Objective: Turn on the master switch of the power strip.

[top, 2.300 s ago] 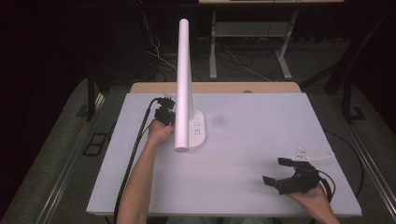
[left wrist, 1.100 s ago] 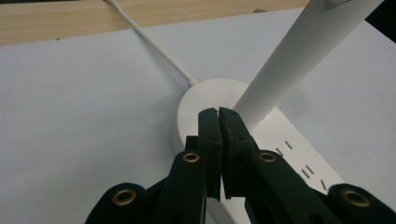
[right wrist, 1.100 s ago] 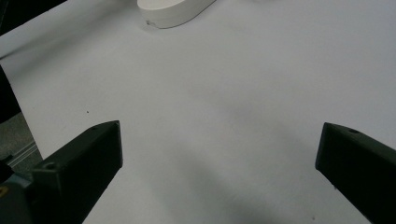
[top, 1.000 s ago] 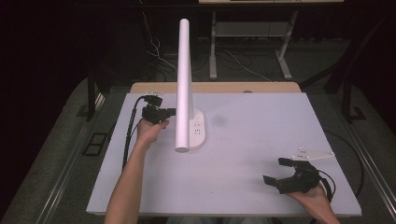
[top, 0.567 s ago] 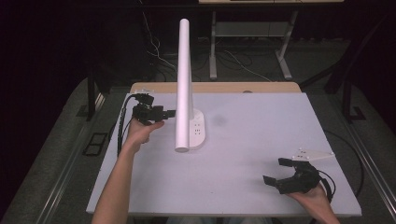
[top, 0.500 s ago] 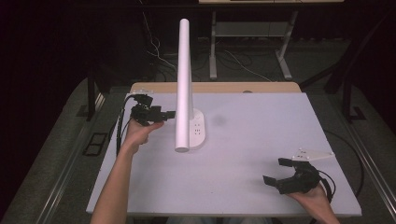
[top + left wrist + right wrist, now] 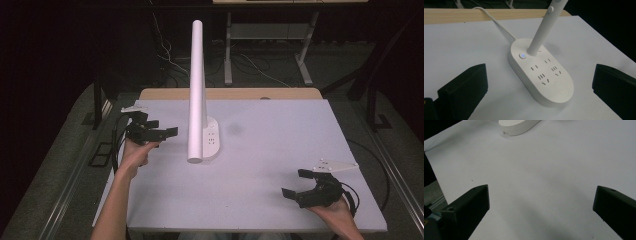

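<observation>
Your left gripper has its jaws wide open with nothing in them; they have just been opening. The white lamp base sits ahead between them, not touching, on the worktop. Earlier this gripper was right at the lamp; now it is off to the side.

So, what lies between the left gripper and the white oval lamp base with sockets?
Nothing: only bare white table separates the open left gripper from the white oval lamp base, as the left gripper view shows.
</observation>
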